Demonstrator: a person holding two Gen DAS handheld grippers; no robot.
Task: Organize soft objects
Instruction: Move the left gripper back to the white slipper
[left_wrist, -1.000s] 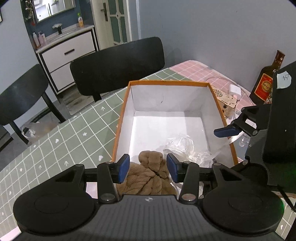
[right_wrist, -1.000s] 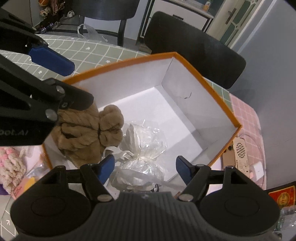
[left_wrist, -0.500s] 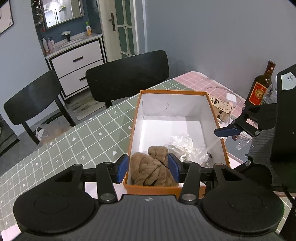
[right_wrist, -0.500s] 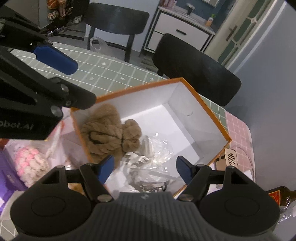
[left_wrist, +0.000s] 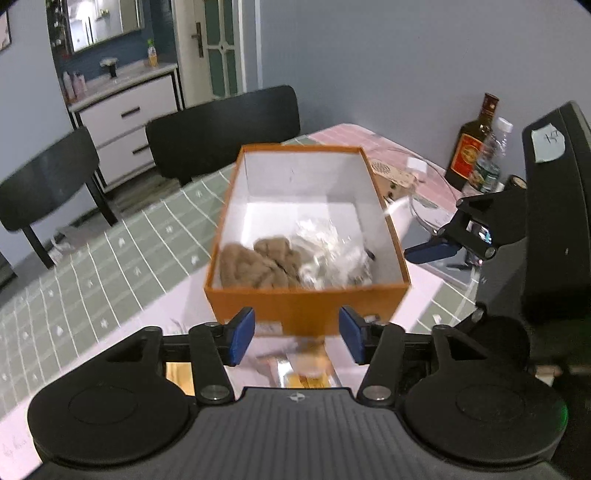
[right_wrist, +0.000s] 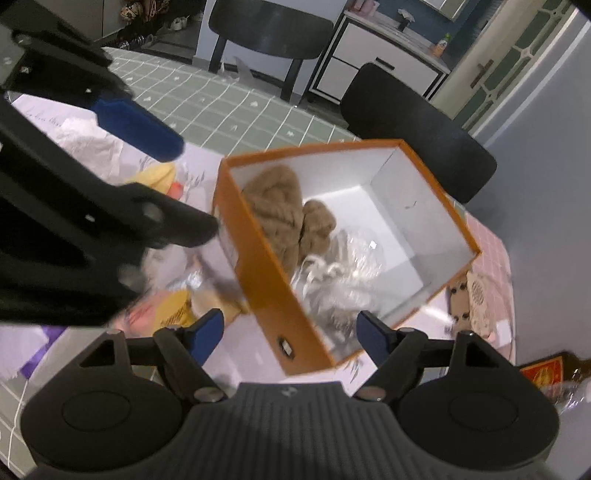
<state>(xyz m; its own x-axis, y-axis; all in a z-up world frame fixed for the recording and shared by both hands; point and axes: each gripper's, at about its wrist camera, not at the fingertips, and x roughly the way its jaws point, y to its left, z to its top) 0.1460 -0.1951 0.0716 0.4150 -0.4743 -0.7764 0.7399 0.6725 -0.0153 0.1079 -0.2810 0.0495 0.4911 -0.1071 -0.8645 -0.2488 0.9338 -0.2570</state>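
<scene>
An orange box (left_wrist: 306, 308) with a white inside stands on the table; it also shows in the right wrist view (right_wrist: 266, 280). Inside lie a brown knotted rope toy (left_wrist: 258, 266) (right_wrist: 284, 214) and a clear crinkled plastic bag (left_wrist: 332, 254) (right_wrist: 340, 284). My left gripper (left_wrist: 297, 334) is open and empty, raised in front of the box's near wall. My right gripper (right_wrist: 290, 332) is open and empty, above the box's near corner. Packets and soft items (right_wrist: 173, 306) lie on the table left of the box.
Two black chairs (left_wrist: 221, 129) stand behind the table with its green checked cloth (left_wrist: 110, 258). A dark bottle (left_wrist: 471, 147), a plastic bottle (left_wrist: 489, 162) and a wooden perforated gadget (left_wrist: 391, 177) stand right of the box. A white cabinet (left_wrist: 125, 110) is at the back.
Both grippers have pulled back and up out of the box. The rope toy and plastic bag stay inside it.
</scene>
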